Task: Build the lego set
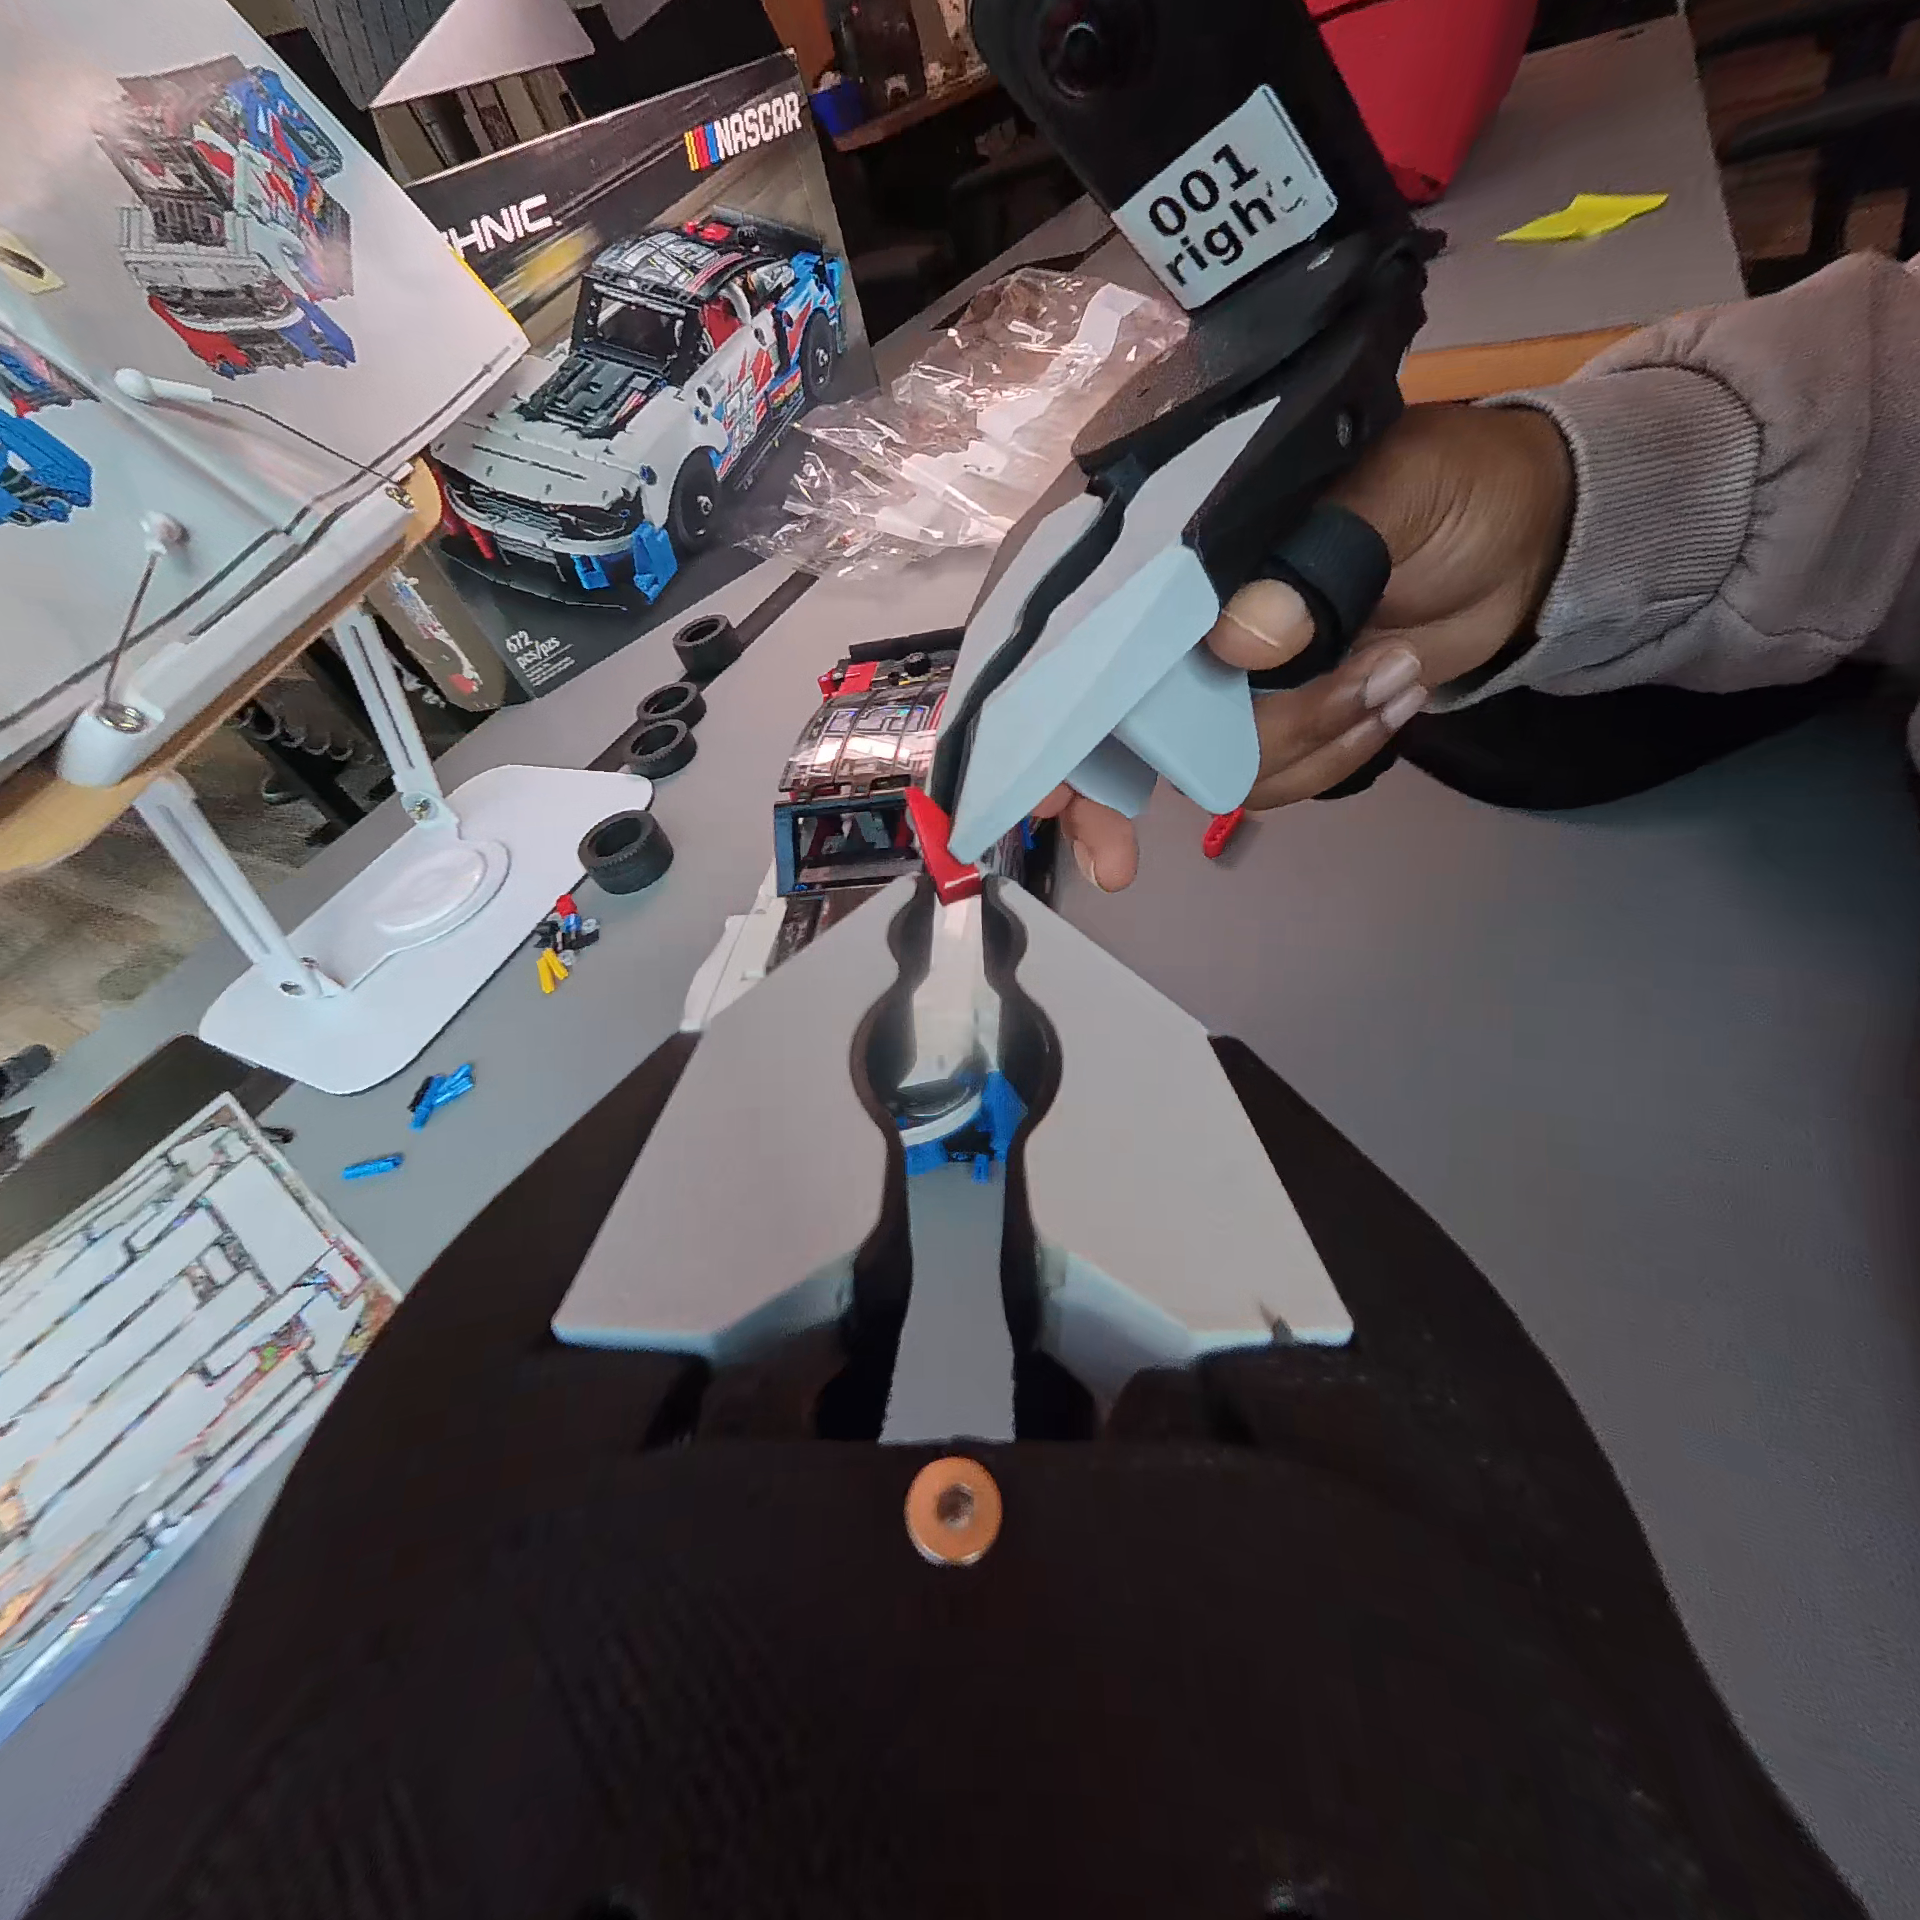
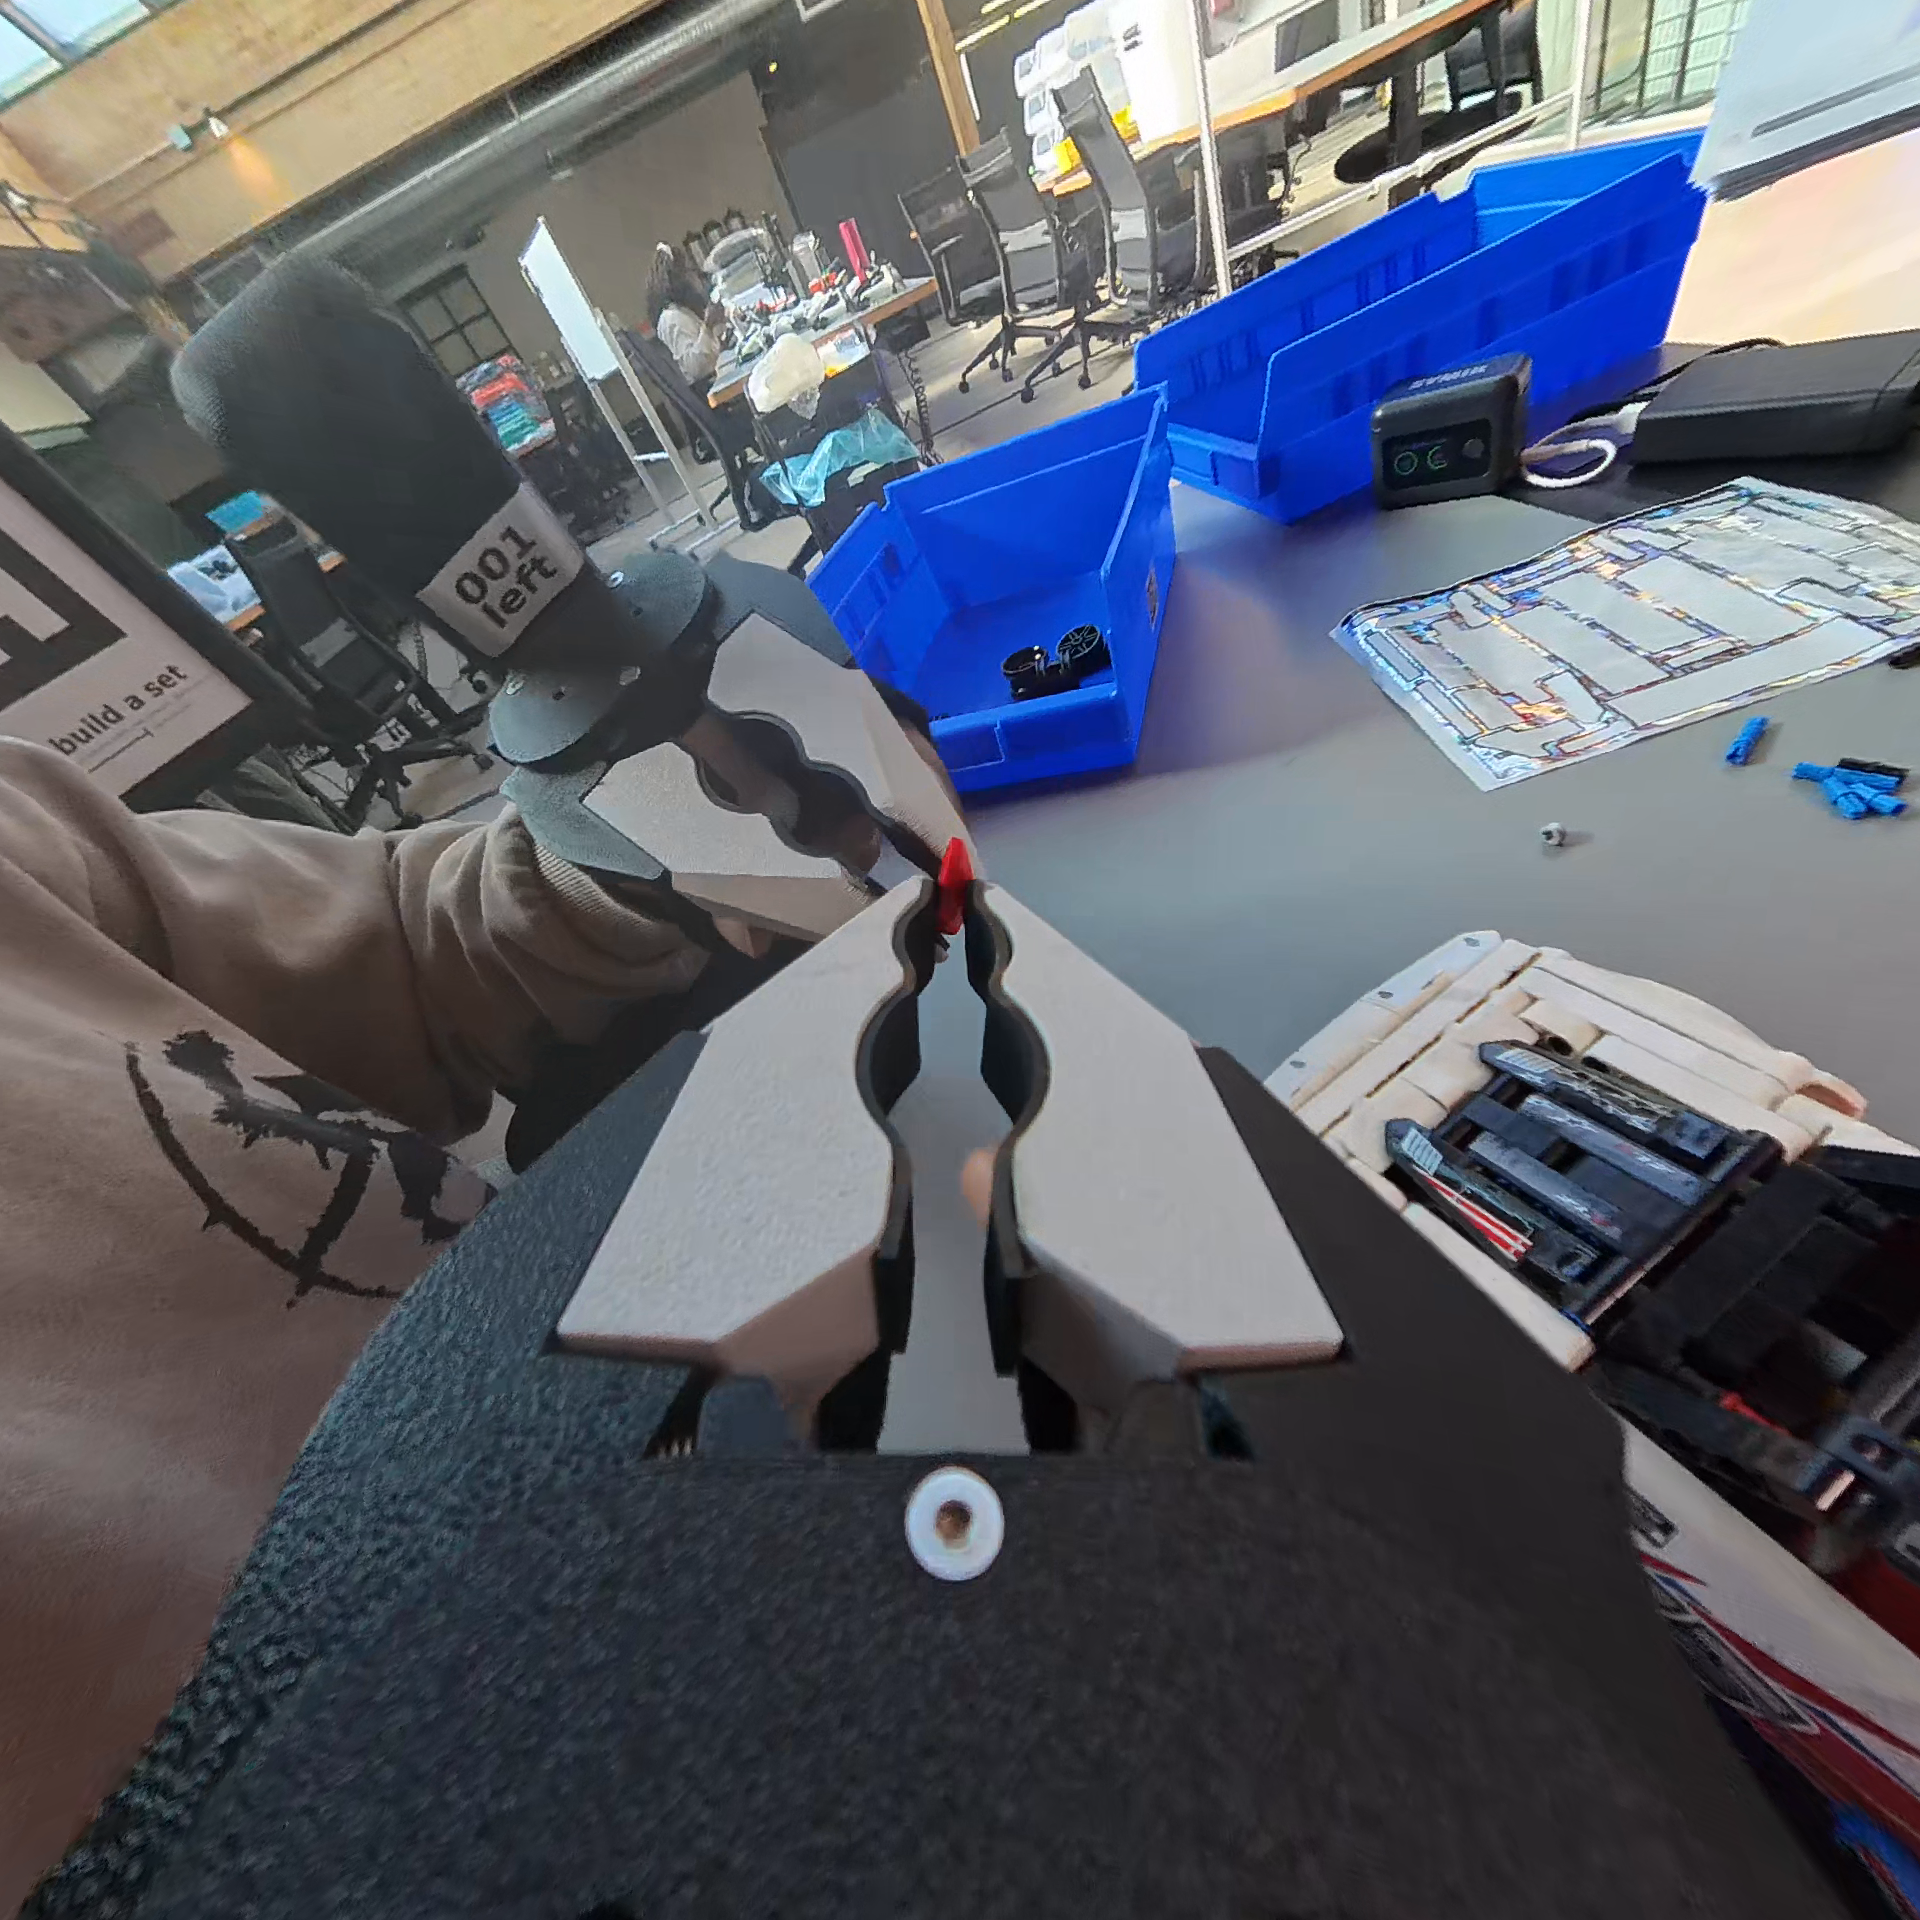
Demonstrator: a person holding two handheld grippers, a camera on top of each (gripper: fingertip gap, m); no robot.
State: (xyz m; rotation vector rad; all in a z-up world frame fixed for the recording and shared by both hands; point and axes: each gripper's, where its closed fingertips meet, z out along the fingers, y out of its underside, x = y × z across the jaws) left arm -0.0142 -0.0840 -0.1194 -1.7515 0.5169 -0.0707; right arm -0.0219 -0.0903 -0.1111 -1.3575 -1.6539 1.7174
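Observation:
A small red lego piece sits where both grippers' tips meet, a little above the grey table. My left gripper is closed down on its lower end. My right gripper pinches the same red piece, which sticks out past its tips. The right gripper comes in from the upper right in the left wrist view. The left gripper comes in from the left in the right wrist view. The partly built car lies just beyond and under the grippers, and its white hood shows at lower right.
An instruction booklet on a white stand, the set's box, several black tyres, loose blue pins, a sticker sheet and a plastic bag lie around. Blue bins stand farther off.

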